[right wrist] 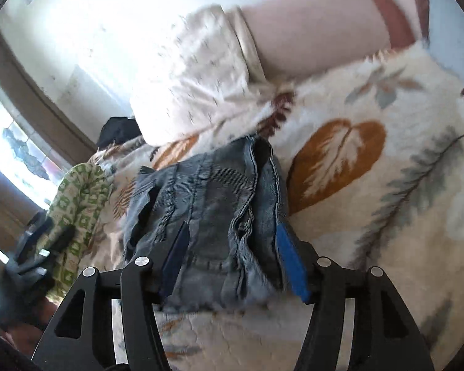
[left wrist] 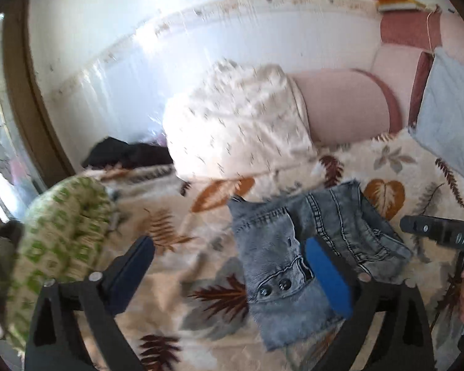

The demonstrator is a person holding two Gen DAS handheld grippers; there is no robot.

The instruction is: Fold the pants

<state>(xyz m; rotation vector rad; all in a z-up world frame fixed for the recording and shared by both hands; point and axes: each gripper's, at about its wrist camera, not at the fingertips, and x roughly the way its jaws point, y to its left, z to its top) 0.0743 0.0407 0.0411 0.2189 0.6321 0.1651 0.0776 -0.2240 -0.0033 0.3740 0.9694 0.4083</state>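
Pants: the folded denim pants (left wrist: 309, 247) are lying in a compact stack on the leaf-print blanket (left wrist: 386, 167), frayed hem edge nearest the left camera, seamed fold edges stacked along the pants' (right wrist: 213, 216) right side in the right wrist view.
Left gripper: the left gripper (left wrist: 232, 275) is hanging above the blanket with its jaws spread wide, holding nothing; one blue pad is showing over the denim, the other over bare blanket.
Right gripper: the right gripper (right wrist: 232, 262) is sitting over the near edge of the stack with its jaws apart; the denim is showing between the pads, though no pad is visibly pressing on it. In the left wrist view the right gripper's (left wrist: 439, 232) body is entering from the right edge.
Open room: bare blanket is stretching to the right of the pants and in front of them.
Left boundary: a green-patterned cloth (left wrist: 62, 241) is bunching at the blanket's left edge, apart from the pants.
Far boundary: a white pillow (left wrist: 232, 123) is lying just behind the stack, beside a pink bolster (left wrist: 346, 105).
Right boundary: a pale blue cushion (left wrist: 448, 123) is leaning at the far right.
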